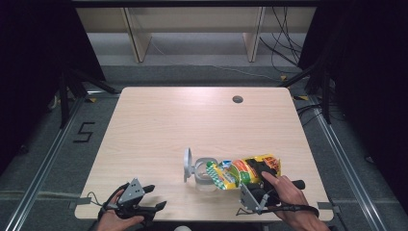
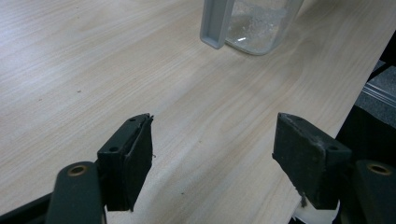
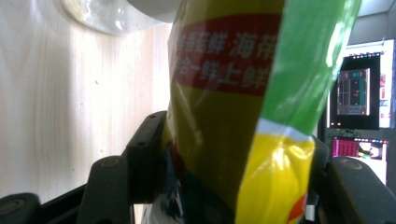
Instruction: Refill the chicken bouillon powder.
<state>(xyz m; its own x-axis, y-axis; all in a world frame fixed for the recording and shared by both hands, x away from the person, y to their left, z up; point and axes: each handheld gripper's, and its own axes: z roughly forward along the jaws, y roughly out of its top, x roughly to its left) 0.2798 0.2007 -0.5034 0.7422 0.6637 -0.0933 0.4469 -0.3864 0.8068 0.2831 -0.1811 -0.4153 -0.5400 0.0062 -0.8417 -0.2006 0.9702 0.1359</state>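
Snack bag [image 1: 246, 171], yellow-green with a red band, sits clamped in the right gripper [image 1: 257, 185] near the front right of the table [image 1: 192, 120], tilted over with its mouth end pointing left at the clear plastic container [image 1: 206, 174]. Container stands just left of the bag, its grey flip lid [image 1: 187, 164] swung up and open; bag tip looks to be at or over the rim, can't tell if touching. Right gripper view: jaws closed on the bag [image 3: 233, 116] from both sides, foil bulging between them, container bottom [image 3: 100, 14] blurry at the top. Left gripper [image 1: 144, 202] rests at the front left edge, well apart from the container, jaws spread wide and holding nothing; left gripper view shows both pads [image 2: 133, 158] open over bare wood with the container [image 2: 254, 25] farther off, some pale grains or crumbs inside. Looks like pouring from bag into container, partway at most. Risks: nothing steadies the container, so a push from the bag tip could slide or tip it, it looks light. Bag mouth is soft, so contents may spill past the rim onto the table if the tilt goes steep too quickly or the mouth drifts off centre. Foil is slick, grip is low on the bag, so it could fold or slip in the jaws. Open lid could get knocked by the bag.
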